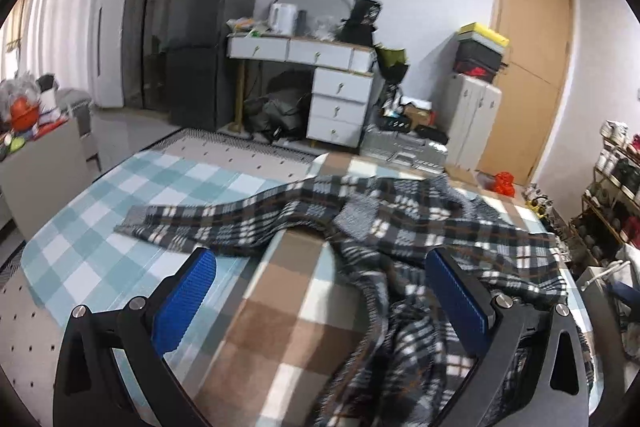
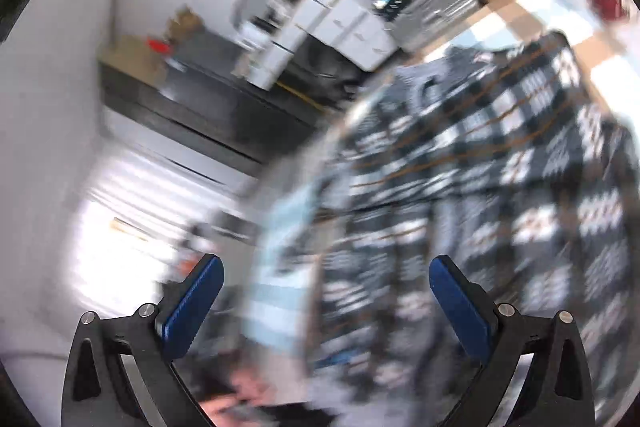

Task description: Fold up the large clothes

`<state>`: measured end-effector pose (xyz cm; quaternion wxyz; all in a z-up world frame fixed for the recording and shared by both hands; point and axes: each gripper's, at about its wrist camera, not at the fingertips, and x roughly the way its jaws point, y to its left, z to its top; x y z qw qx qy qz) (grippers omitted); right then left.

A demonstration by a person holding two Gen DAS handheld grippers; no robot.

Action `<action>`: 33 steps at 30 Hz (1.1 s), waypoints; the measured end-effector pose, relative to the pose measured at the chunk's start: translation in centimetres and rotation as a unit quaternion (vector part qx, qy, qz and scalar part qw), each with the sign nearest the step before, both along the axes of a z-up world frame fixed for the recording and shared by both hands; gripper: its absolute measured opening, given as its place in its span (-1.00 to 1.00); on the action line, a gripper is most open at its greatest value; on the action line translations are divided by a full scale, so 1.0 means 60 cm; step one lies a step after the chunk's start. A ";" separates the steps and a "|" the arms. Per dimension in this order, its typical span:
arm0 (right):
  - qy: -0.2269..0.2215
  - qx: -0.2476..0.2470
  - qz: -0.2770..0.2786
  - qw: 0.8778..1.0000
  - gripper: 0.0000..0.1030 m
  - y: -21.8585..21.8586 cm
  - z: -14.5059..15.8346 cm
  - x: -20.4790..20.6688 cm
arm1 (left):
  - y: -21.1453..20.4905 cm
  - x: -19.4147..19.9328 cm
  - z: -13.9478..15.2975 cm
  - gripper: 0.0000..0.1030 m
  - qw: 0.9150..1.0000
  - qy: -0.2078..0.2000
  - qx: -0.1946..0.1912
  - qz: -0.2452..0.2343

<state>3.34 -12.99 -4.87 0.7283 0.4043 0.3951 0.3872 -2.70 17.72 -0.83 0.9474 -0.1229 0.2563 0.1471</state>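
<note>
A large dark plaid shirt (image 1: 404, 227) lies crumpled on a checked cloth-covered table (image 1: 132, 211), one sleeve stretched out to the left. My left gripper (image 1: 320, 263) is open and empty above the table's near part, its right finger over the shirt's bunched part. My right gripper (image 2: 326, 267) is open and empty; its view is tilted and heavily blurred, with the plaid shirt (image 2: 500, 163) filling the right half, past the fingers.
A white desk with drawers (image 1: 320, 83) and a dark fridge (image 1: 200, 35) stand against the far wall. A wooden door (image 1: 528, 67) is at the back right, a shoe rack (image 1: 616, 183) at the right, a cluttered table (image 1: 36, 147) at the left.
</note>
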 end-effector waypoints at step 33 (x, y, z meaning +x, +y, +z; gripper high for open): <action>-0.284 -0.198 0.021 0.938 1.00 0.253 -0.049 -0.143 | 0.563 0.154 -0.351 0.38 0.889 0.172 -0.388 0.173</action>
